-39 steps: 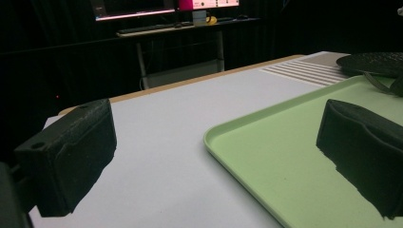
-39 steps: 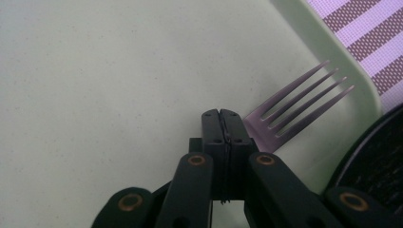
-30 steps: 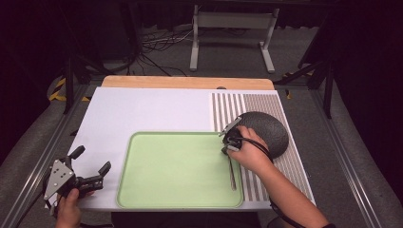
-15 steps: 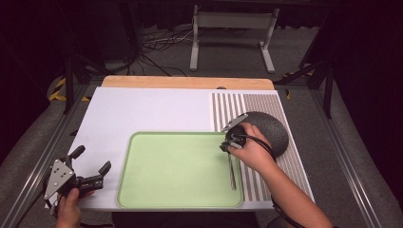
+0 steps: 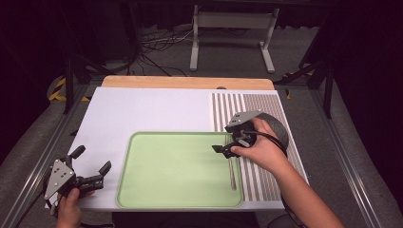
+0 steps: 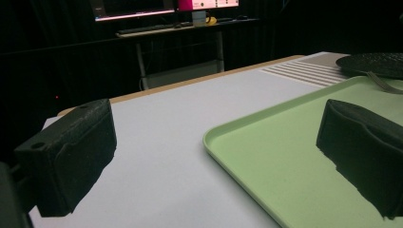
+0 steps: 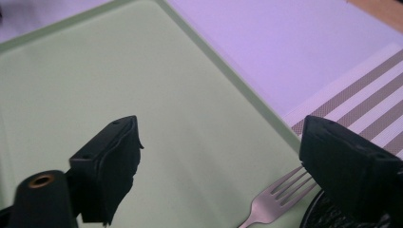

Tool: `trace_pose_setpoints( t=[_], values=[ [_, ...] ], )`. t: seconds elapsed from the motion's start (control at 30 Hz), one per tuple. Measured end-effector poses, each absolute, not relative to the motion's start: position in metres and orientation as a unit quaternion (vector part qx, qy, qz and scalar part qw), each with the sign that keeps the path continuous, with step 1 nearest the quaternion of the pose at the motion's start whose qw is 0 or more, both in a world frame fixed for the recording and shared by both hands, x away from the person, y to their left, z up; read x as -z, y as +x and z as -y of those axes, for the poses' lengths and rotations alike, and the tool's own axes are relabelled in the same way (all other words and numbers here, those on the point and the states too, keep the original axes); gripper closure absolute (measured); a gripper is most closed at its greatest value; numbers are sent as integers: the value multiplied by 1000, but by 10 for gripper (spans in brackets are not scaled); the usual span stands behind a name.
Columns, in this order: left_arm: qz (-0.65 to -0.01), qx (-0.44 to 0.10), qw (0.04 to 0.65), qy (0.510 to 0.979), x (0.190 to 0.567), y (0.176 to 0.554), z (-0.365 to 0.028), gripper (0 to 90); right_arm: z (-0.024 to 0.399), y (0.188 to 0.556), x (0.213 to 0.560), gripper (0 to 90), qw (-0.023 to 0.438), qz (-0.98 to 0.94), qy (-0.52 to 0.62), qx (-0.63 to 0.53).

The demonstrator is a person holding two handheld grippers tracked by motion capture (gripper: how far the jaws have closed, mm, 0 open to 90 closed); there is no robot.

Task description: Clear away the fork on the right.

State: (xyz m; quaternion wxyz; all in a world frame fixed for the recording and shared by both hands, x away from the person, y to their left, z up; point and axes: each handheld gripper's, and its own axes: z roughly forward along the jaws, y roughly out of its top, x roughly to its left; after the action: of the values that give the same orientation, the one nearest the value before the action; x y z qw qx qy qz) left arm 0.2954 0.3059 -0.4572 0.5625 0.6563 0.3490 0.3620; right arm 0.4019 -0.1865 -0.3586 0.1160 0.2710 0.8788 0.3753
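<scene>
Right gripper (image 5: 223,149) above tray's (image 5: 142,190) right part, left of plate (image 5: 280,130); jaws just opening, now wide apart, nothing between them. Fork (image 5: 232,173) lies flat along tray's right edge, handle toward near side; in right gripper view fork tines (image 7: 280,192) sit below and between jaws, untouched, next to plate rim. Plate on striped mat (image 5: 266,104), right of tray. Left gripper (image 5: 88,166) at near left corner of white board (image 5: 142,109), just left of tray; jaws spread, empty.
</scene>
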Motion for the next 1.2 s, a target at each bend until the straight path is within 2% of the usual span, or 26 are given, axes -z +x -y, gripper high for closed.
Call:
trace_pose_setpoints(
  t=[0.57, 0.93, 1.2],
  values=[
    [-351, -362, 562, 655, 457, 295, -306, 2, 226, 379, 344, 102, 165, -841, 235, -458],
    [-352, -363, 562, 655, 457, 295, -306, 2, 267, 360, 349, 101, 196, -793, 219, -533],
    [-352, -363, 561, 655, 458, 295, -306, 2, 286, 353, 359, 101, 211, -781, 219, -546]
  ],
)
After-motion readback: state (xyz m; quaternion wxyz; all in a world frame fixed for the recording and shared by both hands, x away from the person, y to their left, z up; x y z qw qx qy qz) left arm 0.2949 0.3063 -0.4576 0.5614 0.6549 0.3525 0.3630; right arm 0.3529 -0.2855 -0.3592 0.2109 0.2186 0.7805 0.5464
